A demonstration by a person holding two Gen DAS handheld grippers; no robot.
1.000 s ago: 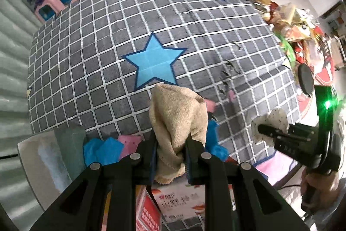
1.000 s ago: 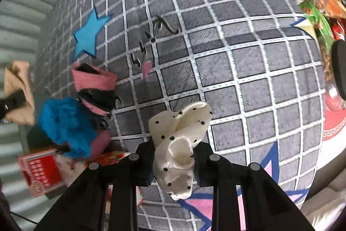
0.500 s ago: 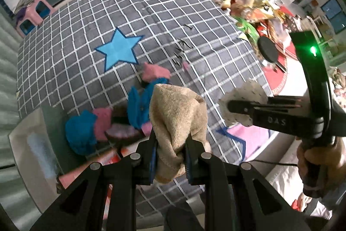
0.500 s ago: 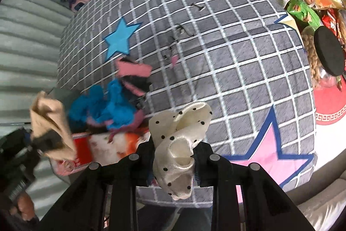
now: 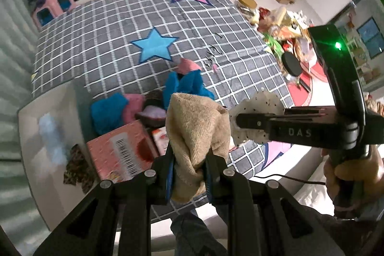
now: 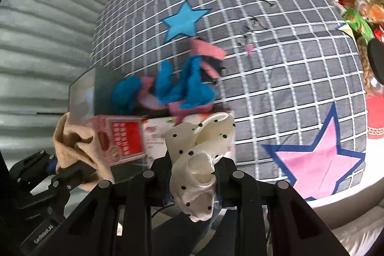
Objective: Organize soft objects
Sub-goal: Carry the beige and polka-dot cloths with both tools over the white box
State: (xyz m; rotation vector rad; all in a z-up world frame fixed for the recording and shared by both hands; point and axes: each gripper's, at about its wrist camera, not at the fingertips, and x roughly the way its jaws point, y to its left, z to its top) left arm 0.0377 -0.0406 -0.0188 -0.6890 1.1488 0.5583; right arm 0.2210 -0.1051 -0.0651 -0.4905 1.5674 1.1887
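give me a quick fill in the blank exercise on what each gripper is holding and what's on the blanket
1. The left gripper is shut on a ____-coloured towel.
2. The right gripper is shut on a cream cloth printed with black ____.
3. The star nearest the pile of blue and pink cloths on the checked blanket is ____.

Missing words: beige; dots; blue

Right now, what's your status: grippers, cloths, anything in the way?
Left gripper shut on tan towel. Right gripper shut on polka-dot cloth. Blue and pink cloths heaped on grid blanket. Nothing between grippers and heap.
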